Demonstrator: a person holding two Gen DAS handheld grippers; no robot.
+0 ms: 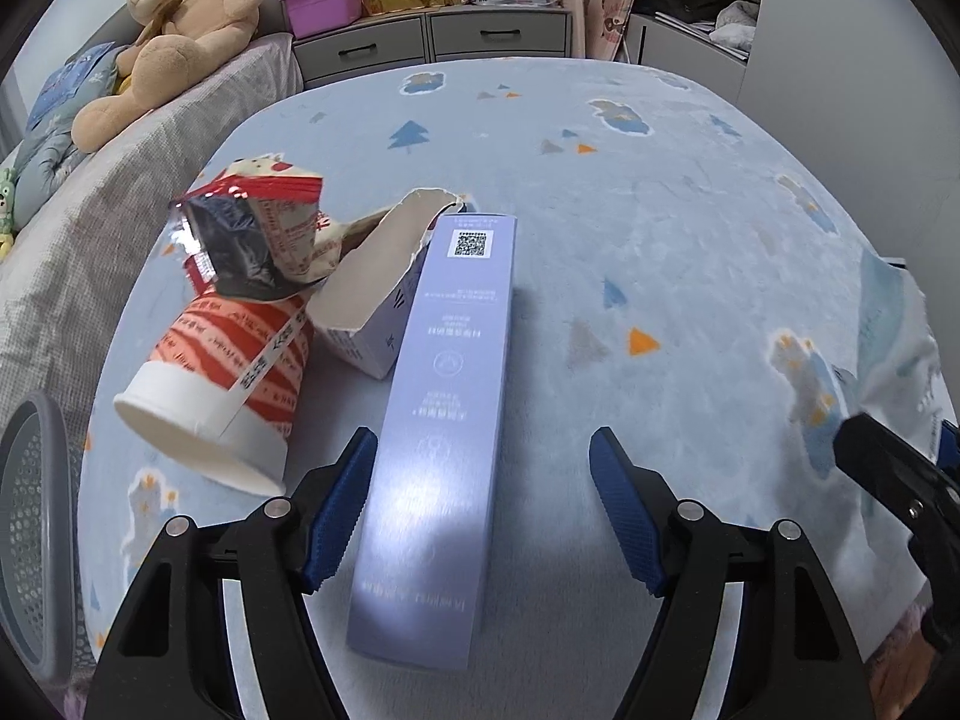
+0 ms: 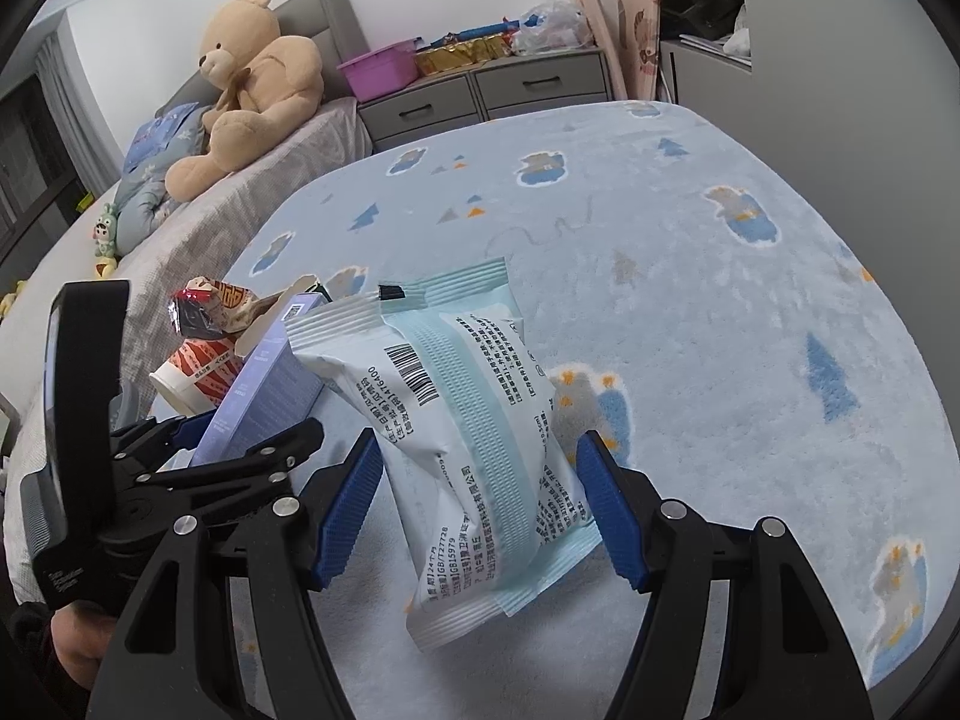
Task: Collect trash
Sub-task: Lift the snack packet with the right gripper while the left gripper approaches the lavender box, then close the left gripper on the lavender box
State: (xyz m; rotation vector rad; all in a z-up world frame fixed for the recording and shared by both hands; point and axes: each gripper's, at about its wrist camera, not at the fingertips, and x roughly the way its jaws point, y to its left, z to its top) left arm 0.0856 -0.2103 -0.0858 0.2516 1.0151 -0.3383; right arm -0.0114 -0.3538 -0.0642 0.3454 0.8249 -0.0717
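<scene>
Lying flat on the soft blue rug (image 1: pixel 690 228) between the wide-open left gripper (image 1: pixel 483 510) fingers: long purple cardboard box (image 1: pixel 441 408), red-striped paper cup (image 1: pixel 234 384) crowding left, open rug right; right gripper (image 2: pixel 480 510) spreading open around a blue-white plastic packet (image 2: pixel 474 438).

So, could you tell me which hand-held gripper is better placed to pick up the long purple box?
The left hand-held gripper. It is open with the long purple box lying lengthwise between its fingers, close to the left one. The right hand-held gripper is open around the wet-wipes packet instead.
</scene>
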